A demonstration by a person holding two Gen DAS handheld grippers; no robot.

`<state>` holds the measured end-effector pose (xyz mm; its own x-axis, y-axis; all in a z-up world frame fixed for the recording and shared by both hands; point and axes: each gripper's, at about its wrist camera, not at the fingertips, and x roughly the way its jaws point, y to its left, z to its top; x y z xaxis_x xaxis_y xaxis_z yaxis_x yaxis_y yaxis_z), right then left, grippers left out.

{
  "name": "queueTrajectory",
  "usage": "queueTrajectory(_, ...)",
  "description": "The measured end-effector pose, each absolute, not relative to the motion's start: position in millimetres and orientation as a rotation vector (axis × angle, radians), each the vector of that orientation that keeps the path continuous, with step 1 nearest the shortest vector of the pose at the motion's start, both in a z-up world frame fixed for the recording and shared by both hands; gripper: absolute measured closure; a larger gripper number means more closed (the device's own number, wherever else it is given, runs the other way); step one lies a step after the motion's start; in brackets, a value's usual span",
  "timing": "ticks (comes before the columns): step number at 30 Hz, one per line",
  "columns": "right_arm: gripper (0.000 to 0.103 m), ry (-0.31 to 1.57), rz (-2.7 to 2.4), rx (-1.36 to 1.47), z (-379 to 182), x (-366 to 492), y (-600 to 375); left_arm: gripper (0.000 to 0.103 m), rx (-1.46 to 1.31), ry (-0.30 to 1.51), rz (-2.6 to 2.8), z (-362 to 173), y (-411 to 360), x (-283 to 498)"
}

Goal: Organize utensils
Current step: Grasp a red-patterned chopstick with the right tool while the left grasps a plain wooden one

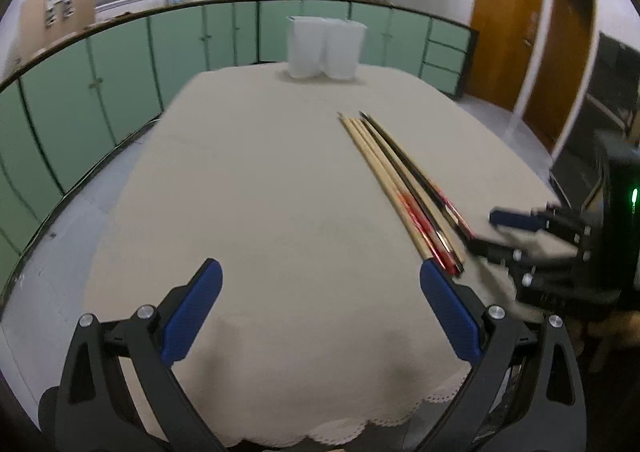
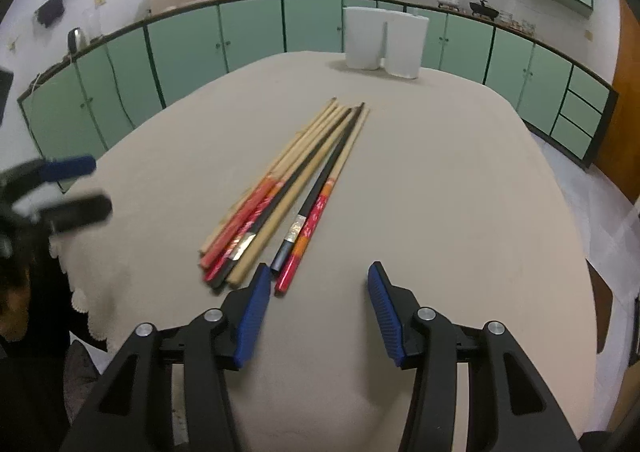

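A bundle of several chopsticks (image 2: 296,188), plain wood, black and red-handled, lies on the beige-clothed table (image 2: 440,172). Their handle ends reach my right gripper (image 2: 318,268), which is open. One red and one black handle end lie just inside its left finger; the pads do not press on them. In the left wrist view the chopsticks (image 1: 400,188) run off to the right, ending beside my left gripper (image 1: 320,266), open with only cloth between its fingers. The right gripper (image 1: 486,232) shows at the far right there. Two white containers (image 2: 384,42) stand at the table's far edge.
The cloth's lace hem (image 1: 360,424) hangs over the near table edge. Green base cabinets (image 2: 248,32) run along the back wall behind the table, with wooden doors (image 1: 508,28) to the right. The left gripper (image 2: 98,186) appears blurred at the left edge of the right wrist view.
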<state>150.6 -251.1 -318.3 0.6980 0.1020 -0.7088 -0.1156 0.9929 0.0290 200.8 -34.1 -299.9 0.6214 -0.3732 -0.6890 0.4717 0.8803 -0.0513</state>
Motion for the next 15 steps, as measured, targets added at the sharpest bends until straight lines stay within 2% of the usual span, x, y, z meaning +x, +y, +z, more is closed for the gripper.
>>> queueTrajectory(11, 0.052, 0.8, 0.078, 0.02, -319.8, 133.9, -284.5, 0.006, 0.298, 0.804, -0.534, -334.8, -92.0, 209.9)
queueTrajectory(15, 0.051, 0.794, 0.076, 0.022, -321.5, 134.6, -284.4, 0.006, 0.27, 0.803, -0.518, -335.5, -92.6, 216.3)
